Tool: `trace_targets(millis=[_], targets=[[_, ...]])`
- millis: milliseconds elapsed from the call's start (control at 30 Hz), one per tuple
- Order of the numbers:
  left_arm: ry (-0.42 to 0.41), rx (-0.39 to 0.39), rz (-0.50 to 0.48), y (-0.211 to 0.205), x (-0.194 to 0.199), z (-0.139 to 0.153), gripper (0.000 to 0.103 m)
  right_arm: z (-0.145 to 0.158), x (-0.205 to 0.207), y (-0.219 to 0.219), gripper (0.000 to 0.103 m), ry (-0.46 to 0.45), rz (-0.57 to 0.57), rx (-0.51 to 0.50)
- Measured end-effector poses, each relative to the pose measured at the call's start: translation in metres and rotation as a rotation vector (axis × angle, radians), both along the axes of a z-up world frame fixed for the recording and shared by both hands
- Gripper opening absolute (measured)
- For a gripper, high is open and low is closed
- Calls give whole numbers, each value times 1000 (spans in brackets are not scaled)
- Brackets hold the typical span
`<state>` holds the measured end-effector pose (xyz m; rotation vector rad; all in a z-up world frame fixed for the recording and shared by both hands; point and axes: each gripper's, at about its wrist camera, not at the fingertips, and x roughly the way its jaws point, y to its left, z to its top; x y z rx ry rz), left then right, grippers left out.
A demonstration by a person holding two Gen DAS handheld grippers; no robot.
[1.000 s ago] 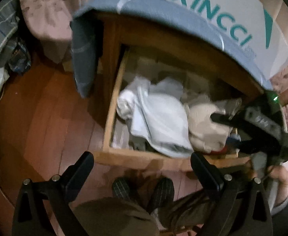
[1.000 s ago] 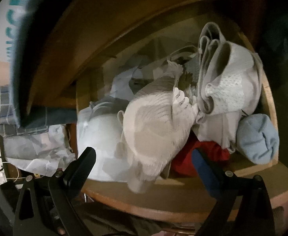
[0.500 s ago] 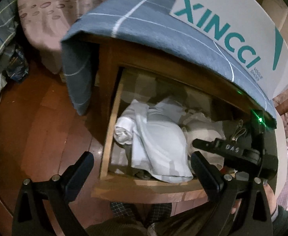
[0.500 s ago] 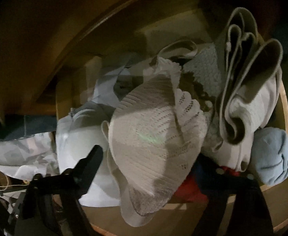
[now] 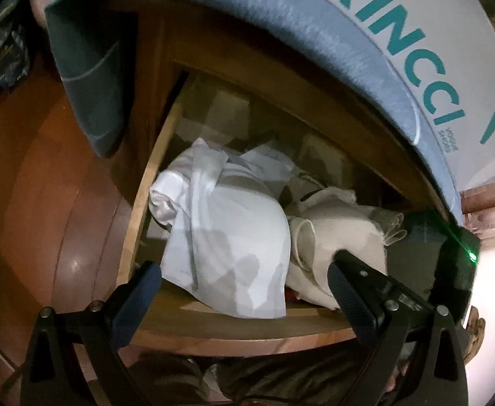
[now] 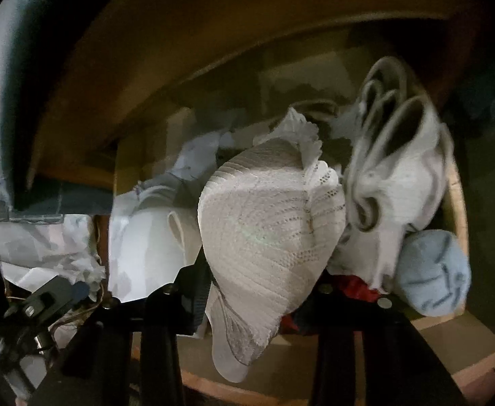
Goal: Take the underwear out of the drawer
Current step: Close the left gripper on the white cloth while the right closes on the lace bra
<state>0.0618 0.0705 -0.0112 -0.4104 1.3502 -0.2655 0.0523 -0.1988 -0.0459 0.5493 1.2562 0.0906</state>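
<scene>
I am working from the left of the open drawer toward the right. My left tool is hovering with its jaws wide and nothing between them, low over the front rail, just above the white cloth that is heaped against the drawer's left side. Right of that cloth, the cream knit underwear is lying on top of the pile in the middle of the drawer, its lower edge drooping over the front rail. My right tool is closing on that drooping part: the fabric is sitting between the jaws, and the dark fingers are crowding it from both sides, though I am not seeing clearly whether the pads are pressing yet. Further right, a folded white garment is leaning against the underwear, with a red piece beneath and a pale blue ball in the right front corner. To do this well, I am thinking of gathering a full fold of the knit rather than its thin edge, letting the jaws finish closing before lifting, then drawing up and toward me slowly so the neighbouring garment and the red piece are not dragged along. The left tool is well placed to hold the white cloth down if it starts following.
</scene>
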Motion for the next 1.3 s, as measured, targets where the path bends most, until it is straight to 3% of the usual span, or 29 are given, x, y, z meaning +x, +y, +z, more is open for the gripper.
trace_targets(millis=[400, 633, 900, 933, 1033, 1100, 1167, 1233, 1300], targets=[[76, 38, -3, -23, 12, -28, 101, 31, -29, -15, 35, -101, 38, -72], [123, 18, -2, -44, 20, -45, 101, 19, -35, -14, 35, -125, 58, -91], [135, 94, -19, -72, 27, -59, 100, 14, -35, -17, 35, -126, 69, -47], [133, 104, -20, -72, 27, -60, 93, 13, -35, -18, 35, -124, 65, -41], [146, 147, -19, -71, 26, -65, 57, 13, -36, -20, 35, -121, 64, -32], [165, 113, -4, -65, 25, -67, 49, 12, -36, -18, 35, -121, 68, -35], [148, 116, 0, -61, 22, -63, 32, 12, -35, -17, 35, -120, 74, -37], [131, 101, -13, -61, 20, -57, 21, 11, -35, -17, 35, -119, 78, -33], [108, 95, -27, -60, 18, -50, 15, 11, -35, -20, 35, -120, 76, -28]])
